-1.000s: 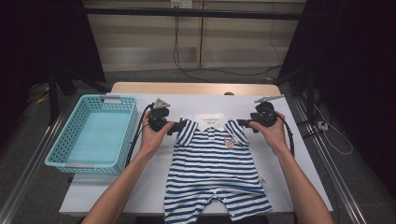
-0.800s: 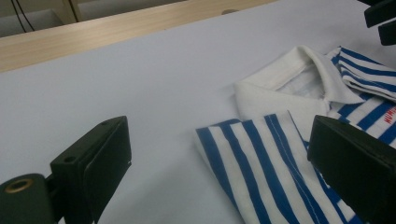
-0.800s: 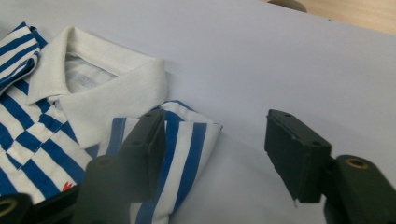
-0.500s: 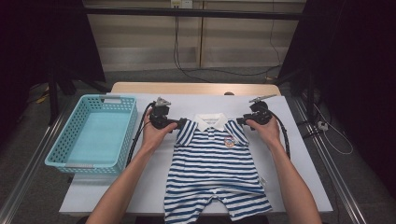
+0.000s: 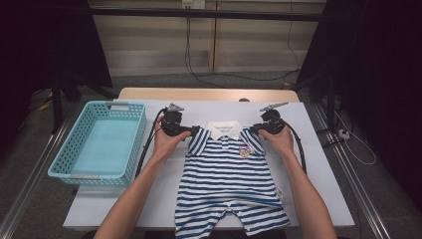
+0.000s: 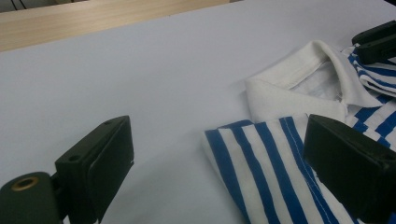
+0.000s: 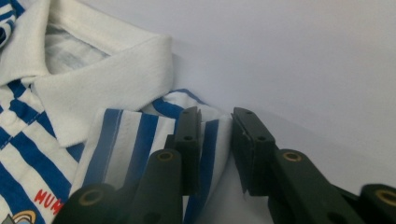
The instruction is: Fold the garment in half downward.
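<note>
One striped romper (image 5: 230, 186) flat on white worktop (image 5: 114, 199), collar away, legs toward person, long axis near to far. Left tool (image 5: 195, 130) spread wide, straddling left sleeve (image 6: 261, 158), unpinched. Right tool (image 7: 215, 140) lower and further inward than earlier, just been closing, sleeve edge (image 7: 212, 140) between, narrow gap remaining.
</note>
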A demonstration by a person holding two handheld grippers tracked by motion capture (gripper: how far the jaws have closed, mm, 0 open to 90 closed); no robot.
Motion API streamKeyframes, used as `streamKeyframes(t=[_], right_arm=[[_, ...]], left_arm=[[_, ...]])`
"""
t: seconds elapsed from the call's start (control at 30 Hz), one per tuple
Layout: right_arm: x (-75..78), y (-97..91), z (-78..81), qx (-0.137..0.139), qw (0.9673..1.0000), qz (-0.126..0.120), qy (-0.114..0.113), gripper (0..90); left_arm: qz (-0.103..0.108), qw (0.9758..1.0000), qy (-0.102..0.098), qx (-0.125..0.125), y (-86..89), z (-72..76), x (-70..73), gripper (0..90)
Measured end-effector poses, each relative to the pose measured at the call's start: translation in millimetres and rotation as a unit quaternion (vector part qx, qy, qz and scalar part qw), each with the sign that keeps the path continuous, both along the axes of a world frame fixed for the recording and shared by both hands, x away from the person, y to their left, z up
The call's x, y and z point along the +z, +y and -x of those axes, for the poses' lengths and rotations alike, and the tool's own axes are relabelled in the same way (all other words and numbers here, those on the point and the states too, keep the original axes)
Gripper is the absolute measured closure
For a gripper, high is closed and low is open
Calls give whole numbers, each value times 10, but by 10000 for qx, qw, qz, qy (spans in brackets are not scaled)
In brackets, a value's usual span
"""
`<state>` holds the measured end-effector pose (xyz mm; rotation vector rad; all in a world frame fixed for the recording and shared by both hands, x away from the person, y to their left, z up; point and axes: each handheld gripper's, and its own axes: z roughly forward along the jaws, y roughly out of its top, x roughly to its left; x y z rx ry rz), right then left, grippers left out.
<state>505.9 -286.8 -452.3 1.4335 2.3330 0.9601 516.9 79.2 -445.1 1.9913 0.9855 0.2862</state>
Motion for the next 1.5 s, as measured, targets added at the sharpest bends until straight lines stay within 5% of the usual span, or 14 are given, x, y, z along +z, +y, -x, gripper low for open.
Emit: streamKeyframes(t=[0.2,0.47,0.7,0.9,1.4,1.5], right_arm=[[-15,-7,-5,-19,9998,-216,1,861],[-14,-2,3,-70,9997,-215,-15,874],[-14,-1,5,-87,9998,-201,-20,866],[-19,-3,6,-88,9997,-237,-28,865],[-17,2,5,-92,9998,-199,-30,863],[-20,-5,3,-93,9997,-229,-24,862]], left_arm=[[15,9999,112,17,22,-22,10,208],[-199,9993,294,-128,-3,-71,-31,403],[-331,9981,463,-218,-12,-127,-81,662],[-358,9979,509,-201,-33,-139,-125,671],[-524,9974,250,-417,-62,-167,-151,708],[-422,9978,291,-410,-65,-174,-160,712]])
